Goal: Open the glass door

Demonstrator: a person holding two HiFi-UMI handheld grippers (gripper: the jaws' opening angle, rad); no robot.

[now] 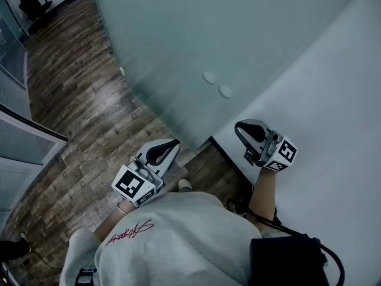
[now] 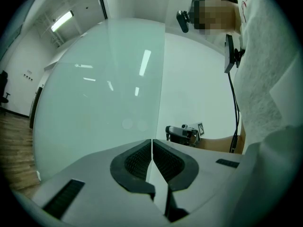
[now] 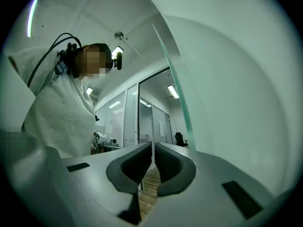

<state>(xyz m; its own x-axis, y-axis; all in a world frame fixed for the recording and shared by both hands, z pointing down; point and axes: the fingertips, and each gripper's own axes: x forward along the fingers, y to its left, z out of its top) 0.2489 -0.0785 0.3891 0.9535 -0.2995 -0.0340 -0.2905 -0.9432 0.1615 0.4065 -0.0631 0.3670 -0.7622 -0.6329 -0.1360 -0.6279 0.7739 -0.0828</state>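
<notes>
Glass door (image 1: 178, 52) is a frosted pane straight ahead. Its free edge ends between the two grippers, with white wall (image 1: 333, 100) to the right. Likely heavy, stiff and slick, and chippable at the edge, so push flat on the pane or hook the edge rather than pinch. Two round fittings (image 1: 208, 77) on the glass, no handle seen. Left gripper (image 1: 169, 146) is clenched and empty, held level, aimed at the pane from over the wood floor (image 1: 77, 100). Right gripper (image 1: 243, 128) has its pads all but together with nothing between. It sits just beside the door edge on the wall side, tipped slightly up. Can't tell if either touches glass.
</notes>
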